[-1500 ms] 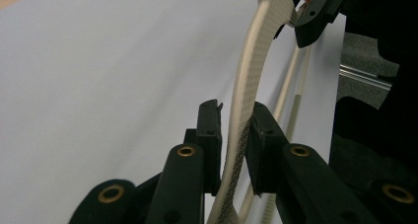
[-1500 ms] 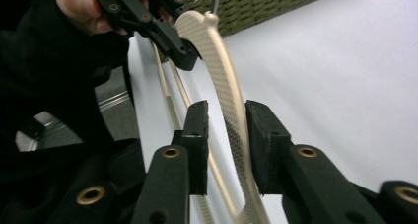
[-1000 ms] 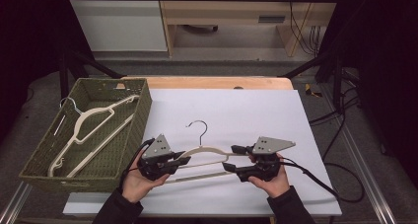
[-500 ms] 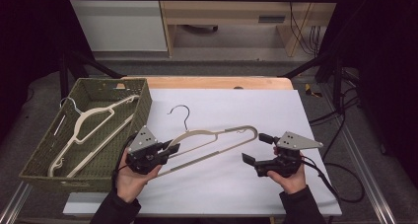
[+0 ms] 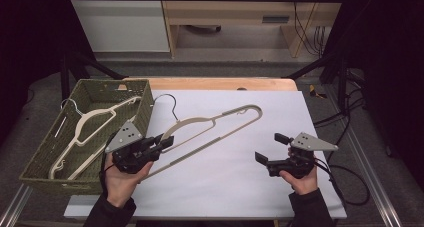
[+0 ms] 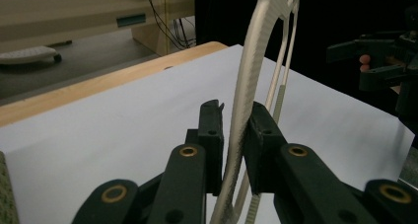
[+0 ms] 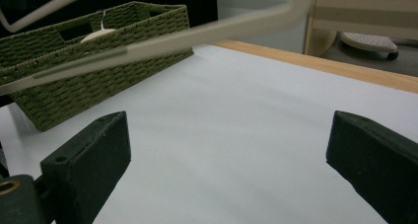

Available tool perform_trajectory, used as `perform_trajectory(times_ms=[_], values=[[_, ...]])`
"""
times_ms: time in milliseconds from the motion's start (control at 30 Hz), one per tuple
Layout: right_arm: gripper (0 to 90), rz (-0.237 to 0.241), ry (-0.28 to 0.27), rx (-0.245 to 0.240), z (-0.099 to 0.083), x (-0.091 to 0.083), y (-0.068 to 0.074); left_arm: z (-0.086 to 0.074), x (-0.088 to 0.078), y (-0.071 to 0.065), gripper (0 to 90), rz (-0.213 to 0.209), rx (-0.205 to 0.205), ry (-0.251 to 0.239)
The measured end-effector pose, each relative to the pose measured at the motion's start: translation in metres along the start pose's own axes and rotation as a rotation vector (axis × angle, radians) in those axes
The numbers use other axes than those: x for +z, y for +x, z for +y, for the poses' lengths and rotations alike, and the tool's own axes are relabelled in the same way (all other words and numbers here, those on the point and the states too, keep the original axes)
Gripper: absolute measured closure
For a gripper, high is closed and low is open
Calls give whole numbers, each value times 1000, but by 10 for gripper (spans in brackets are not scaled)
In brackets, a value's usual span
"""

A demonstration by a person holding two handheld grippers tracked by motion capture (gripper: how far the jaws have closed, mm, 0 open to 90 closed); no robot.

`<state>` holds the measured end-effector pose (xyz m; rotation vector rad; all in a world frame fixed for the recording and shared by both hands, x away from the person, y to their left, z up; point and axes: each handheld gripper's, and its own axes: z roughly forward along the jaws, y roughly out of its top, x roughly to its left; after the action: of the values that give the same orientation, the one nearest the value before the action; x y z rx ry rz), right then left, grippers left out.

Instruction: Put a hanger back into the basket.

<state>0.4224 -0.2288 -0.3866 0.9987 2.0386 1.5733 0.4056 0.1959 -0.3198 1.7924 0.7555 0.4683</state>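
A beige plastic hanger [image 5: 215,122] with a metal hook is held tilted above the white table, its hook near the basket. My left gripper [image 5: 162,142] is shut on the hanger's shoulder near the hook end. In the left gripper view the jaws [image 6: 235,120] pinch the beige bar [image 6: 256,61]. My right gripper [image 5: 270,148] is at the right, apart from the hanger; its jaws have just been opening and stand wide with nothing between them [image 7: 226,135]. The hanger's far end [image 7: 197,34] crosses above them.
A green woven basket [image 5: 145,104] at the left holds other beige hangers [image 5: 85,127]. A white sheet [image 5: 235,187] covers the table, with a wooden edge [image 5: 225,83] at the back. Cables trail off at the right.
The right gripper has let go of the hanger, opened wide and drawn off to the right. The left gripper has lifted the hanger and swung it up and toward the basket.
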Motion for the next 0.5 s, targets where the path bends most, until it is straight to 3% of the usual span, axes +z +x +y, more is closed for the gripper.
perform_trajectory(times_ms=[67, 100, 200, 367, 500], values=[[35, -7, -4, 2, 0, -3, -1, 6, -4, 1, 832, -17, -30, -21], [34, -12, -8, 7, 0, -4, -2, 8, -5, 1, 836, -18, -8, -25], [34, -12, -13, 13, 0, -5, -4, 14, -6, 3, 854, 15, -1, -13], [33, -21, 2, 12, -1, -4, -4, 18, -7, 11, 855, 10, -20, -16], [32, -22, 4, 10, -1, -3, -4, 31, -18, 20, 856, 53, -5, -15]])
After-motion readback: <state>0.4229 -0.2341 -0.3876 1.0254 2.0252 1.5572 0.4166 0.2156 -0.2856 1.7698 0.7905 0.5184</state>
